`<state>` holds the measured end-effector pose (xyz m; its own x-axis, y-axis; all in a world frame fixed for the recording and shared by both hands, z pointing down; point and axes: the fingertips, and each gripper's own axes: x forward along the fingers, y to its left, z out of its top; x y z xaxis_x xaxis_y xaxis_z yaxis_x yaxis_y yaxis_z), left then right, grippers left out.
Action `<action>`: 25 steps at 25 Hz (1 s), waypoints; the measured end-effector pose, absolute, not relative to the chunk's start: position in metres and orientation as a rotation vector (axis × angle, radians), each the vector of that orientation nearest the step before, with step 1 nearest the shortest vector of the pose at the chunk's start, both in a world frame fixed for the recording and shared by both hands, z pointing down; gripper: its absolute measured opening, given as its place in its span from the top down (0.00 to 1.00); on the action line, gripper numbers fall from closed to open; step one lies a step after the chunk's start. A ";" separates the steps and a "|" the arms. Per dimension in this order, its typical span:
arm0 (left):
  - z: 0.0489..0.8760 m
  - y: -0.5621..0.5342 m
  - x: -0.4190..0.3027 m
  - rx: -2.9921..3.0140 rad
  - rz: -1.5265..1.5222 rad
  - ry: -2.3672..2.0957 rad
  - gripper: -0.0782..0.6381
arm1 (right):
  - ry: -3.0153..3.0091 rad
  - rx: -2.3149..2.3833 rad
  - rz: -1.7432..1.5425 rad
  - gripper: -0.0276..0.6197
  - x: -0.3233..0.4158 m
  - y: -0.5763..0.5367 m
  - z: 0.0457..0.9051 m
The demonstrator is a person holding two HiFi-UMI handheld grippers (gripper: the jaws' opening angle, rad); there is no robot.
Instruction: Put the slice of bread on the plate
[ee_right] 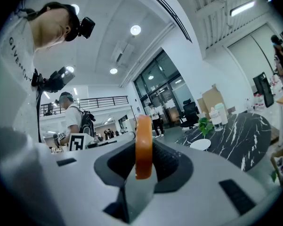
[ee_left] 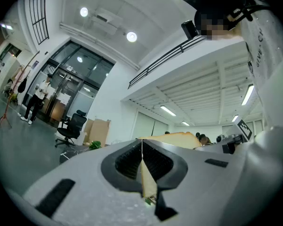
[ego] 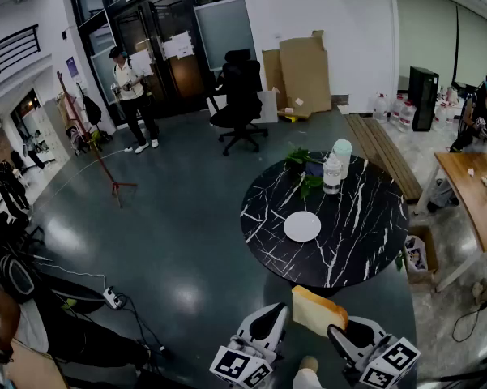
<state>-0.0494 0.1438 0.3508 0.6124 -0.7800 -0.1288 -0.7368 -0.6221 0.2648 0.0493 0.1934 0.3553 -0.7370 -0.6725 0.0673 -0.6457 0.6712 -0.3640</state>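
1. I have the right gripper level and low, clamped on the bread slice (upright).
2. Left gripper just beside it, jaws together, empty.
3. Open floor left of the table; plate sits mid-table.

light: bright ceiling lamps | floor: glare | edges: fisheye warp

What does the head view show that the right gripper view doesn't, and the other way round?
Head view only: the broad face of the tan bread slice and nearly the whole round black white-veined marble table. Right gripper view only: the right gripper clamped on the slice's orange crust edge. Both: the bare round white plate on that table.
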 end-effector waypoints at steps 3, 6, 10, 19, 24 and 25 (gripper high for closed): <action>0.362 0.101 -0.046 2.663 -0.332 -1.284 0.87 | 2.785 -1.126 -0.601 0.82 0.061 0.151 0.364; 0.364 0.066 -0.040 2.665 -0.318 -1.295 0.87 | 2.768 -1.131 -0.609 0.82 0.072 0.113 0.368; 0.370 0.036 -0.041 2.649 -0.314 -1.333 0.87 | 2.772 -1.100 -0.638 0.82 0.074 0.076 0.373; 0.409 -0.037 -0.043 2.586 -0.254 -1.358 0.87 | 2.759 -1.103 -0.743 0.82 0.077 0.003 0.401; 0.426 -0.107 -0.035 2.621 -0.264 -1.296 0.87 | 2.737 -1.163 -0.836 0.82 0.084 -0.059 0.429; 0.428 -0.122 -0.036 2.633 -0.266 -1.283 0.87 | 2.734 -1.171 -0.854 0.82 0.081 -0.073 0.434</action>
<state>-0.0355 -0.1220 0.4279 0.6072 -0.7911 -0.0736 -0.7551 -0.6034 0.2563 0.0815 -0.0733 0.4336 -0.7128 -0.6811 0.1674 -0.6553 0.5616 -0.5052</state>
